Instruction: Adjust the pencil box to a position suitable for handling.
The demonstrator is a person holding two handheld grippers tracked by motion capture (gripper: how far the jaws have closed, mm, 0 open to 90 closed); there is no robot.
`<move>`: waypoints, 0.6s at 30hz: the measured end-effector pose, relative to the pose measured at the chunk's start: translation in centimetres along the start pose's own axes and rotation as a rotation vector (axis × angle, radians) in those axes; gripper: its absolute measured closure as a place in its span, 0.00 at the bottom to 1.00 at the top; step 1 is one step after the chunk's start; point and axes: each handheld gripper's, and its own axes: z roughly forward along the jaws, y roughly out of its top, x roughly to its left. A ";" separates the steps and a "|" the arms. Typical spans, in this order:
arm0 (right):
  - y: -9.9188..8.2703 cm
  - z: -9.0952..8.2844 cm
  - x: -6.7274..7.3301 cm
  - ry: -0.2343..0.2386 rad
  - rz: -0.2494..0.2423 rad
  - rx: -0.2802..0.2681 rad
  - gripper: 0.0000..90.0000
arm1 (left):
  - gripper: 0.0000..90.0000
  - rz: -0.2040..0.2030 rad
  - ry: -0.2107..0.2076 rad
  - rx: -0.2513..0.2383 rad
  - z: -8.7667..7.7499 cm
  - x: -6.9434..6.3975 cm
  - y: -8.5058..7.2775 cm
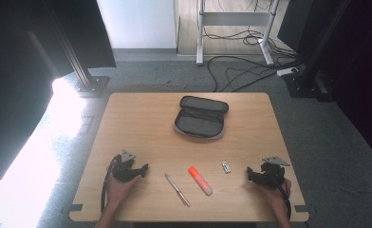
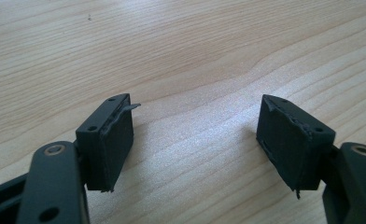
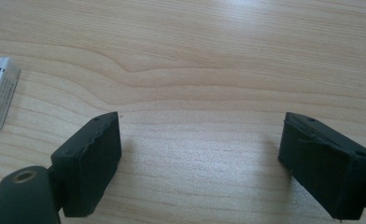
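Left gripper (image 1: 145,167): jaws spread wide, nothing between them, low over bare wood near the table's front left; pads (image 2: 111,144) black, blocky, frayed at the edges.
Right gripper (image 1: 248,172): jaws equally wide apart, empty, low over the front right of the table.
Eraser (image 1: 227,166): small white block with a printed sleeve, just beside the right gripper, apart from it.
Marker (image 1: 199,180): orange barrel, white cap, lying between the grippers.
Pen (image 1: 177,189): slim, silvery, left of the marker.
Pencil case (image 1: 200,118): dark fabric, unzipped, lying open farther back.
Table (image 1: 141,123): pale wood, visible grain.
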 end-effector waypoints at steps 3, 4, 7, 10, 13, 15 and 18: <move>0.0 0.0 0.0 0.000 -0.001 0.001 0.14 | 0.30 -0.001 0.000 0.000 0.0 0.0 0.0; 0.0 0.0 0.0 0.001 0.000 0.000 0.14 | 0.30 -0.001 0.000 0.001 0.0 0.0 0.0; 0.0 0.0 -0.1 0.010 -0.008 -0.002 0.15 | 0.30 -0.002 0.001 0.000 0.0 0.0 0.0; 0.0 0.0 -0.1 0.013 -0.012 -0.004 0.16 | 0.30 -0.002 0.002 0.001 0.0 0.0 0.1; 0.0 -0.1 -0.1 0.018 -0.016 -0.007 0.19 | 0.30 -0.005 0.006 0.002 0.1 0.0 0.1; -0.1 -0.1 0.0 0.035 -0.029 -0.010 0.20 | 0.31 -0.011 0.014 -0.002 0.1 -0.1 0.1; 0.0 -0.1 0.0 0.044 -0.038 -0.010 0.20 | 0.31 -0.012 0.016 -0.002 0.1 -0.1 0.1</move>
